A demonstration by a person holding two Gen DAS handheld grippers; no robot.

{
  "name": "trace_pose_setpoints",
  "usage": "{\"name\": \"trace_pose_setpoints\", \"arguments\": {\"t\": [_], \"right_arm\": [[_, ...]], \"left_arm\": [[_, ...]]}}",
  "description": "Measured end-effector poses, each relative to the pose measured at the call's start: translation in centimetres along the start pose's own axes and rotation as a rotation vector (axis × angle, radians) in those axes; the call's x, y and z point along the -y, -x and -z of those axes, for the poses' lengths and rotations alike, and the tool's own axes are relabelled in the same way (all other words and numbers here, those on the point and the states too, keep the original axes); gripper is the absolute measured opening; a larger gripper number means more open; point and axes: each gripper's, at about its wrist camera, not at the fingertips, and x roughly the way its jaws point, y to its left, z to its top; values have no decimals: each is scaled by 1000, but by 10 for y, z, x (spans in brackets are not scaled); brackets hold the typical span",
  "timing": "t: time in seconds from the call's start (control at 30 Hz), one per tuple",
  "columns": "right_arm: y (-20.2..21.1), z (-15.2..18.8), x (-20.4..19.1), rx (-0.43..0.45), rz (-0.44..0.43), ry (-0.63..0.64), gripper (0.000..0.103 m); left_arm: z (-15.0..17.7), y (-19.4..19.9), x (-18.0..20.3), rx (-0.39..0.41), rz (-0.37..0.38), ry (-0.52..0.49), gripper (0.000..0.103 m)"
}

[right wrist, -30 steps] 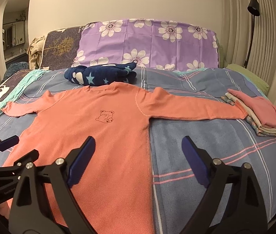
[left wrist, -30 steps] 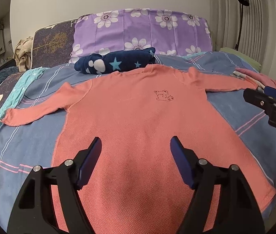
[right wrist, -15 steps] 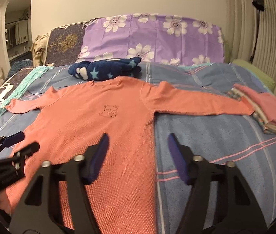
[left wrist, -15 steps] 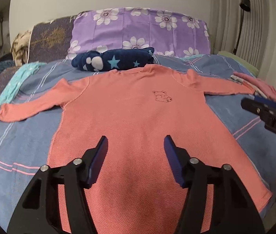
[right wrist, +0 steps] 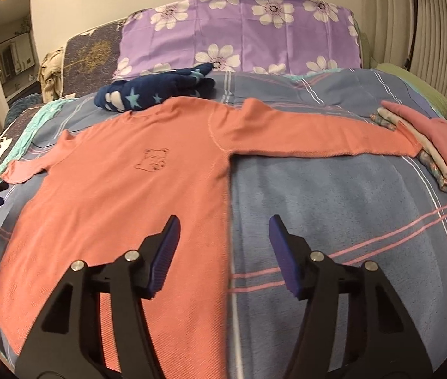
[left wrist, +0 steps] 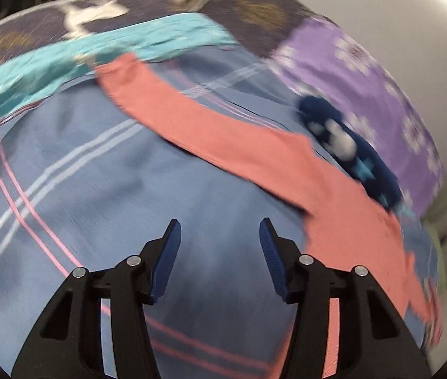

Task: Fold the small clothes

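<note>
Left wrist view, blurred: your left tool (left wrist: 220, 237) hangs over bare blue plaid bedspread (left wrist: 97, 189), fingers apart with nothing between them. Its jaws have just been closing, though a clear gap is left. The coral long-sleeved shirt (left wrist: 349, 221) lies up and to the right of the tool; one sleeve (left wrist: 210, 126) runs diagonally away toward the teal cloth (left wrist: 65, 60). The shirt's body edge sits just beside the right finger.

Right wrist view: your right tool (right wrist: 223, 233) stands apart and empty, its jaws having just been opening slightly. It straddles the shirt's (right wrist: 128, 189) side seam: left finger over coral fabric, right finger over bedspread (right wrist: 334, 195). The shirt lies flat, face up, sleeves spread; its far sleeve end touches the folded stack of clothes (right wrist: 428, 145). A navy star-print bundle (right wrist: 157, 90) lies at the collar.
</note>
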Motion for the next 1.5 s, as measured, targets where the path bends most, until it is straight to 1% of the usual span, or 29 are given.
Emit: {"name": "trace_pose_setpoints", "arguments": {"t": [0.1, 0.17, 0.27, 0.37, 0.47, 0.5, 0.53, 0.57, 0.6, 0.63, 0.7, 0.77, 0.8, 0.87, 0.9, 0.93, 1.0, 1.03, 1.07, 1.1, 1.13, 1.17, 1.2, 1.27, 1.3, 1.37, 1.4, 1.47, 1.5], "right_arm": [[-9, -3, 6, -10, 25, -9, 61], [-14, -5, 9, -17, 39, -20, 62], [-21, -9, 13, -24, 57, -27, 63], [-30, -13, 15, -33, 75, -29, 63], [-37, -15, 17, -43, 83, -39, 64], [-40, -15, 18, -47, 82, -44, 64], [-42, -15, 18, -52, 79, -50, 64], [-44, -15, 18, -57, 77, -52, 64], [-45, -15, 17, -60, 75, -51, 64], [-47, -15, 17, -62, 73, -46, 64], [-49, -15, 16, -62, 71, -38, 64], [-50, -17, 16, -61, 65, -38, 64], [-50, -18, 15, -59, 61, -38, 64], [-50, -21, 14, -52, 53, -38, 64], [-49, -22, 13, -45, 49, -37, 64], [-48, -23, 12, -42, 47, -35, 64], [-46, -23, 11, -34, 41, -33, 65], [-46, -22, 11, -34, 40, -32, 65], [-46, -22, 11, -36, 42, -32, 65], [-46, -22, 13, -41, 43, -35, 65], [-46, -22, 13, -43, 44, -37, 65], [-45, -22, 14, -46, 44, -40, 65], [-45, -23, 15, -47, 44, -40, 65], [-43, -25, 16, -44, 46, -29, 65], [-44, -27, 16, -43, 44, -21, 65], [-46, -32, 15, -48, 25, -7, 65], [-48, -35, 14, -55, 8, -6, 65], [-59, -45, 9, -84, -76, -14, 64], [-64, -50, 5, -98, -119, -20, 59]], "left_arm": [[-34, -23, -34, 12, -49, 110, 54], [-59, -44, -58, 17, -92, 209, 54], [-81, -63, -80, 26, -83, 316, 54], [-103, -75, -85, 65, -108, 340, 54], [-119, -83, -89, 88, -98, 375, 54], [-124, -84, -91, 101, -93, 382, 52], [-127, -83, -89, 110, -88, 377, 43], [-129, -83, -87, 109, -72, 365, 10], [-131, -82, -81, 109, -44, 348, 1], [-133, -79, -75, 123, -29, 332, 1], [-135, -65, -45, 162, 9, 236, 1], [-131, -49, 5, 174, 66, 91, 1], [-124, -38, 39, 176, 111, -2, 1], [-108, -24, 91, 173, 188, -136, 2], [-97, -18, 118, 166, 225, -207, 2], [-78, -9, 153, 152, 275, -299, 2], [-44, -3, 206, 118, 364, -434, 2], [-21, -4, 233, 95, 401, -503, 2], [-1, -5, 253, 75, 427, -556, 5], [17, -7, 267, 52, 448, -597, 16], [35, -11, 278, 26, 468, -635, 23], [50, -15, 286, 5, 484, -665, 35], [67, -17, 293, -11, 493, -696, 41], [91, -19, 295, -25, 478, -752, 47], [102, -20, 291, -20, 446, -784, 50], [111, -22, 274, -3, 386, -818, 54], [112, -22, 264, 6, 344, -833, 56], [112, -20, 247, 28, 276, -858, 57], [111, -18, 236, 41, 241, -870, 59]]}}
